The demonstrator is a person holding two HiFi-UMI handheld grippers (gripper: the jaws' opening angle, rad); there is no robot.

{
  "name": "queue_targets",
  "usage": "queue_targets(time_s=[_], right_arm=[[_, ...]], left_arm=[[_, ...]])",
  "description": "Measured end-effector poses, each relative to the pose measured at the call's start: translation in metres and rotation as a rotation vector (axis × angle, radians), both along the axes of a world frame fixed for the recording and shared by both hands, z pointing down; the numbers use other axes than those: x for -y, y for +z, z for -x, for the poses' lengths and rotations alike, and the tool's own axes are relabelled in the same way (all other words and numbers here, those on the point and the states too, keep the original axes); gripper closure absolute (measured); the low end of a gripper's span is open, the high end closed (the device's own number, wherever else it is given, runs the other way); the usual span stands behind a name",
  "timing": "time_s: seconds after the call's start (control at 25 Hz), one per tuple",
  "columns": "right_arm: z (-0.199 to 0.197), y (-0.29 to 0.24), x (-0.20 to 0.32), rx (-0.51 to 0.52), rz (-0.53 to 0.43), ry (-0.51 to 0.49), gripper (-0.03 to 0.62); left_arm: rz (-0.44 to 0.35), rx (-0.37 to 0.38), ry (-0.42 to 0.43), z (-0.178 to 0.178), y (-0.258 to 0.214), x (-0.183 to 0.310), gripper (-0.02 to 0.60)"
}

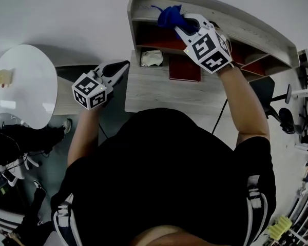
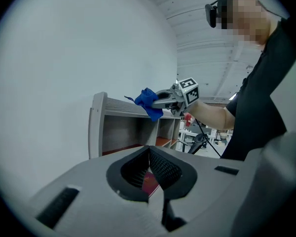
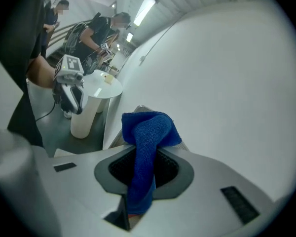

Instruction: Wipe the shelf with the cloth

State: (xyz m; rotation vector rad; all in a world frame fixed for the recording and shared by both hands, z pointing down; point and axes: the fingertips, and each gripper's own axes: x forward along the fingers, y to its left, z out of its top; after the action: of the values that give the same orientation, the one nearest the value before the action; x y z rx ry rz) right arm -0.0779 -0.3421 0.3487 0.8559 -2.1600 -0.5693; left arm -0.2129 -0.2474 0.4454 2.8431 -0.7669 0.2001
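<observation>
Right tongs (image 1: 186, 25) are clamped on the blue cloth (image 1: 170, 16), which I hold at the top board of the shelf (image 1: 256, 37), near its left end. Left tongs (image 1: 122, 66) are together and empty, below the shelf's left end, beside the table (image 1: 154, 94).

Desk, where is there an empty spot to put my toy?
The desk is bare along its front, nearer than the red book and the crumpled wad. The round white table is mostly bare beside one small item. Crowded: the desk's back edge under the shelf, and the shelf top, where the right gripper holds the blue cloth.
</observation>
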Motion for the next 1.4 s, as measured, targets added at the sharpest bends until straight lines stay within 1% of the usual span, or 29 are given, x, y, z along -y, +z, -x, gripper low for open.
queue_targets(time_s=[0.08,0.16,0.28,0.48,0.64,0.8,1.04,1.2,1.4], right_arm=[[-0.011,-0.001,-0.009,0.09,0.024,0.039,0.531],[-0.022,0.0,-0.016,0.147,0.03,0.073,0.531],[-0.04,0.007,-0.027,0.195,0.025,0.119,0.531],[-0.07,0.028,-0.049,0.271,-0.009,0.182,0.531],[-0.087,0.047,-0.065,0.322,0.006,0.222,0.531],[-0.106,0.062,-0.074,0.407,0.036,0.272,0.531],[-0.128,0.077,-0.089,0.466,0.049,0.318,0.531],[-0.145,0.085,-0.099,0.507,0.066,0.339,0.531],[-0.165,0.086,-0.112,0.549,0.058,0.352,0.531]], left_arm=[[-0.004,0.001,0.025,-0.011,-0.002,0.001,0.565],[-0.008,-0.002,0.044,-0.019,-0.005,0.003,0.565],[-0.011,0.0,0.068,-0.029,-0.007,0.005,0.565],[-0.005,0.003,0.099,-0.042,-0.006,0.008,0.565],[0.0,0.005,0.132,-0.058,-0.005,0.011,0.565],[-0.006,0.007,0.16,-0.072,-0.008,0.012,0.565],[-0.005,0.005,0.164,-0.085,-0.01,0.01,0.565],[-0.001,0.009,0.175,-0.1,-0.008,0.003,0.565],[-0.003,0.006,0.184,-0.121,-0.008,-0.004,0.565]])
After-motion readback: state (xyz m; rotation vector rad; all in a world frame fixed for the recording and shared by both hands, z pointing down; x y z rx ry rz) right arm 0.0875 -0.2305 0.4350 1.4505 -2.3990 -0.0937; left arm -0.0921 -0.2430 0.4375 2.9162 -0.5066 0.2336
